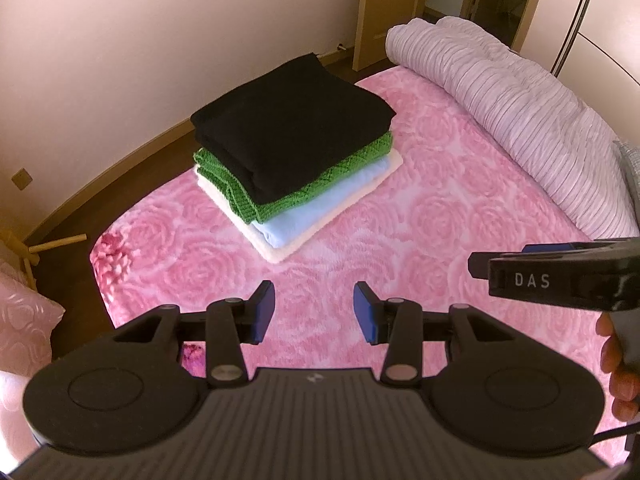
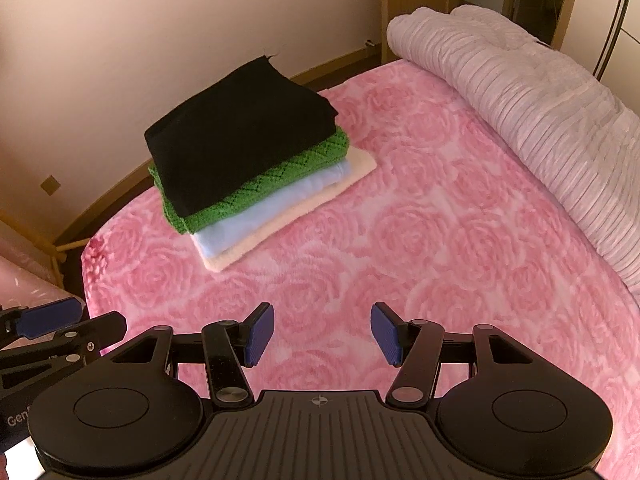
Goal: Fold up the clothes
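Bed cover point(image 1: 420, 200): plush pink cloth, rose pattern pressed into the pile, soft and matt.
Black garment point(image 1: 296, 120): dense matt cloth, fine weave, frayed thread at one far corner in the right wrist view.
Green knit point(image 1: 288, 196): coarse open knit, zigzag relief.
Blue garment point(image 1: 320, 212): smooth thin cloth.
Cream towel point(image 1: 276, 250): fleecy, matt.
Duvet point(image 1: 520, 108): pale pink cloth, ribbed in fine pleats.
Left tongs point(image 1: 314, 314), right tongs point(image 2: 322, 332): matt black plastic arms, metal pivot pins, ribbed blue rubbery pads point(image 2: 386, 332).
Skirting point(image 1: 120, 160): smooth wood, slight sheen.
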Demonstrator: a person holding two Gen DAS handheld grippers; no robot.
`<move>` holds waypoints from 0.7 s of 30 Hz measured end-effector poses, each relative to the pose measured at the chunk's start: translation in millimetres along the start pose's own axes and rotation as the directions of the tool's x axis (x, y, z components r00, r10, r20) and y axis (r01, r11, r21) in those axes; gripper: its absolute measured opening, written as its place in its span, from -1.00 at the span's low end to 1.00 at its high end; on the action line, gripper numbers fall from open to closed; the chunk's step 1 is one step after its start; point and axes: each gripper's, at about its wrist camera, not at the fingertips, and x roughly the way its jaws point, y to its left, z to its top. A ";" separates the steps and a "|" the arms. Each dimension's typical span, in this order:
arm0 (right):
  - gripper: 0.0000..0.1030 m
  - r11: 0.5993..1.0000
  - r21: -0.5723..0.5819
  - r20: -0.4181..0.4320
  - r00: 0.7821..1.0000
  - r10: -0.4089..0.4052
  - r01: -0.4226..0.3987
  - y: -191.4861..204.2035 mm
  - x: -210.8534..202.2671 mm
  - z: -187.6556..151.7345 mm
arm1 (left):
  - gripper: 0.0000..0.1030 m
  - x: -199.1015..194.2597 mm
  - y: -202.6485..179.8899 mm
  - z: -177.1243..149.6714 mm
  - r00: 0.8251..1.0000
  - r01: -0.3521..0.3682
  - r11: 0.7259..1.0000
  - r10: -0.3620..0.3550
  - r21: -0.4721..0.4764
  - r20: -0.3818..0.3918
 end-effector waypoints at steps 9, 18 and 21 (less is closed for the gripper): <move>0.12 1.000 0.006 -0.003 1.000 0.006 -0.006 2.7 7.9 8.4 | -0.24 10.2 7.5 9.9 1.000 -0.010 1.000 0.010 0.006 0.004; 0.12 1.000 0.016 -0.019 1.000 -0.002 0.003 1.2 18.5 13.1 | -0.24 23.3 9.1 17.2 1.000 -0.008 1.000 0.008 0.004 -0.002; 0.12 1.000 0.021 -0.021 1.000 -0.004 0.004 -0.8 21.5 15.2 | -0.24 28.0 8.2 19.5 1.000 -0.010 1.000 0.010 0.008 -0.006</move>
